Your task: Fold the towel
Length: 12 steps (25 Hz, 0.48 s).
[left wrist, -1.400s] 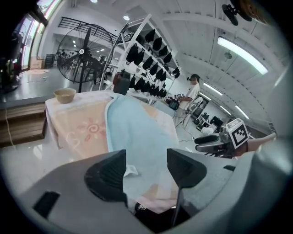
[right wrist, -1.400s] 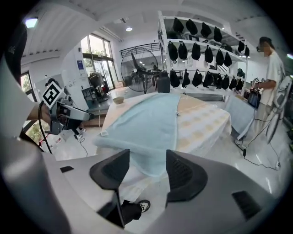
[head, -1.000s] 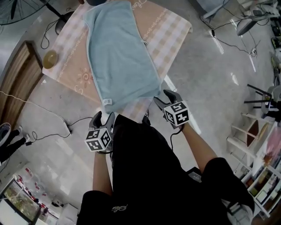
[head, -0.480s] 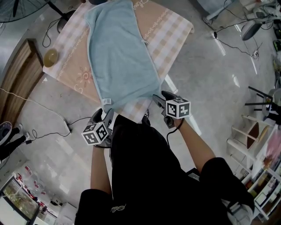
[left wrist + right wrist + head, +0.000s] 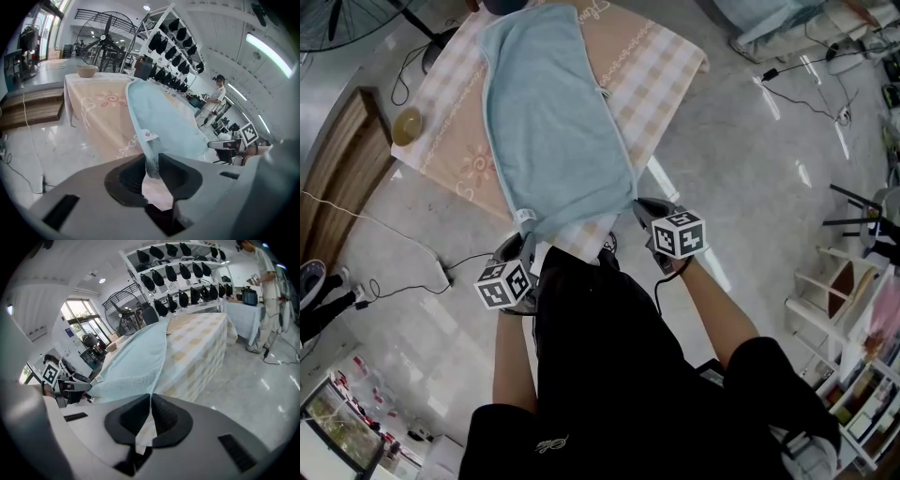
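A light blue towel (image 5: 553,122) lies flat along the table (image 5: 661,70), which is covered by a pink checked cloth. My left gripper (image 5: 525,246) is at the towel's near left corner, beside its white label. In the left gripper view the gripper (image 5: 152,171) has just been closing and pinches that corner of the towel (image 5: 164,117). My right gripper (image 5: 642,211) is at the near right corner. Its jaws (image 5: 150,411) have also just been closing and are shut on the thin edge of the towel (image 5: 136,364).
A small bowl (image 5: 407,124) sits on the table's left corner. A wooden platform (image 5: 337,159) and cables (image 5: 441,267) lie on the floor to the left. A large fan (image 5: 105,35) and shelves stand beyond the table. A person (image 5: 267,296) stands at another table to the right.
Both grippers have moved forward onto the towel's near corners and shut on them. The towel's near edge now bunches slightly at each corner.
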{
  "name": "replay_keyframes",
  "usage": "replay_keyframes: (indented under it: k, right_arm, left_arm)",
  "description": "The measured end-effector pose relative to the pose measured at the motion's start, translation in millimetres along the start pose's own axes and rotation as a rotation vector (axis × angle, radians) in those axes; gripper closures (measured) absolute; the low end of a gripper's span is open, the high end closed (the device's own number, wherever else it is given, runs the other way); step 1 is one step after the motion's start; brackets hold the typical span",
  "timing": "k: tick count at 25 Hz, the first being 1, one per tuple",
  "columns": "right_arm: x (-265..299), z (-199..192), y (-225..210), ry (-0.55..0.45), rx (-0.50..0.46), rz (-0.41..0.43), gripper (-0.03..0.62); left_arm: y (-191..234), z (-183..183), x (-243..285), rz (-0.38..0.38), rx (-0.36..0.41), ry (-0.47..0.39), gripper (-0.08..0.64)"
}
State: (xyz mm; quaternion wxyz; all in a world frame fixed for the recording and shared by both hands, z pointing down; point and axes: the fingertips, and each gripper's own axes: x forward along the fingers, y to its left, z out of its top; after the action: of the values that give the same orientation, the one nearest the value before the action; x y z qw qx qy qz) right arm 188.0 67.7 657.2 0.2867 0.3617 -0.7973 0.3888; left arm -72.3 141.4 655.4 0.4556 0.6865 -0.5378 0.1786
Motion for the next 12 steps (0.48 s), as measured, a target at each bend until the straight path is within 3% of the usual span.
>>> replay_keyframes:
  k: [7,12]
  right_arm:
    - [-22.2,1.0,6.2,-0.013,-0.118,0.015,0.577]
    - [-38.6,-6.0,11.1,-0.017,-0.142,0.039,0.577]
  left_arm:
    - [-9.5,-7.6,-14.9,0.018,-0.002,-0.029,0.500]
    - [-21.3,-18.0,-26.3,0.032,0.003,-0.033,0.502]
